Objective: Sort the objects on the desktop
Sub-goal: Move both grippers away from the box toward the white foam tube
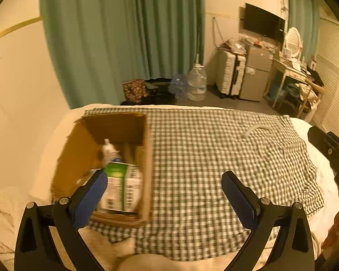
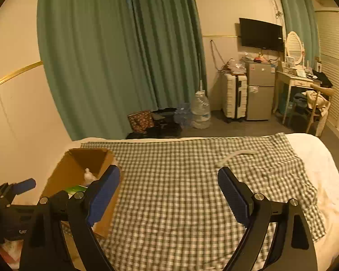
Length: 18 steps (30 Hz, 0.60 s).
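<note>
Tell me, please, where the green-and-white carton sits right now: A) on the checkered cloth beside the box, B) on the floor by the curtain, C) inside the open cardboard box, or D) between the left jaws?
C: the green-and-white carton lies inside the open cardboard box, next to a white bottle.

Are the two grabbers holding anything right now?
No. The left gripper and the right gripper both have their fingers spread wide with nothing between them. The items sit in the cardboard box.

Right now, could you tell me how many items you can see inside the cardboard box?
2: a green-and-white carton at the near end of the cardboard box and a white bottle behind it; more may be hidden underneath.
</note>
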Each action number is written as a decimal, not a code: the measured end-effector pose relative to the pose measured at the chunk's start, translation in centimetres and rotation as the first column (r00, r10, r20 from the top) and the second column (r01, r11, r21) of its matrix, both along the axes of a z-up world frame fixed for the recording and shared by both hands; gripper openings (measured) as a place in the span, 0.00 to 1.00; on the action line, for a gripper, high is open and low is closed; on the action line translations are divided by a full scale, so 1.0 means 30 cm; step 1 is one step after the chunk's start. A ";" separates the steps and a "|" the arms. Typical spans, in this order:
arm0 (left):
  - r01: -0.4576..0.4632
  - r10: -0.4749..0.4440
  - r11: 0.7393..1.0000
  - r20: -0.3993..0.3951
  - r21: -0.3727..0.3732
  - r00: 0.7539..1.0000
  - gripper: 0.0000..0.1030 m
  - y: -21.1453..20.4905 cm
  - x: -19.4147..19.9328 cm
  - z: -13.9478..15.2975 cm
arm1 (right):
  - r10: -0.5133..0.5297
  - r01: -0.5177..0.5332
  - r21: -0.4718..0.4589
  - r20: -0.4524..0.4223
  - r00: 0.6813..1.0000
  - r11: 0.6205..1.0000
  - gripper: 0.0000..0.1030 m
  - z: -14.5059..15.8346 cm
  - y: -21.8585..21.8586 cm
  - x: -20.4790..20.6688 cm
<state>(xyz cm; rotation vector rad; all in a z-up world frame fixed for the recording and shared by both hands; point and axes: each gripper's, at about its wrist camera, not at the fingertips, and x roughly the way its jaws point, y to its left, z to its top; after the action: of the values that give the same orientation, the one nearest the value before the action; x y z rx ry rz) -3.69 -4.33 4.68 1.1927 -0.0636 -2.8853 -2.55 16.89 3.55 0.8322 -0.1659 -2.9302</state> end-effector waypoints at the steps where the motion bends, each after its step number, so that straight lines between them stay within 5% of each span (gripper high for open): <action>1: 0.009 -0.009 1.000 0.001 -0.002 1.000 1.00 0.026 -0.002 -0.004 | -0.011 0.011 0.001 -0.001 1.000 1.000 0.86 -0.006 0.031 0.009; 8: 0.051 -0.054 0.998 0.065 0.047 0.996 1.00 0.206 -0.064 -0.096 | -0.074 0.075 -0.026 0.028 0.997 0.997 0.87 -0.079 0.220 0.008; 18: -0.035 0.032 0.999 0.144 0.019 0.989 1.00 0.354 -0.287 -0.310 | -0.150 0.159 -0.065 0.123 0.981 0.985 0.87 -0.281 0.429 -0.154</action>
<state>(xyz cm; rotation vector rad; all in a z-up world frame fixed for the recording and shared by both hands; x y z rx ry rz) -12.31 6.29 -4.62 1.3902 -0.0138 -2.7741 -7.17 29.75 -4.89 1.0244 -0.3620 -2.9950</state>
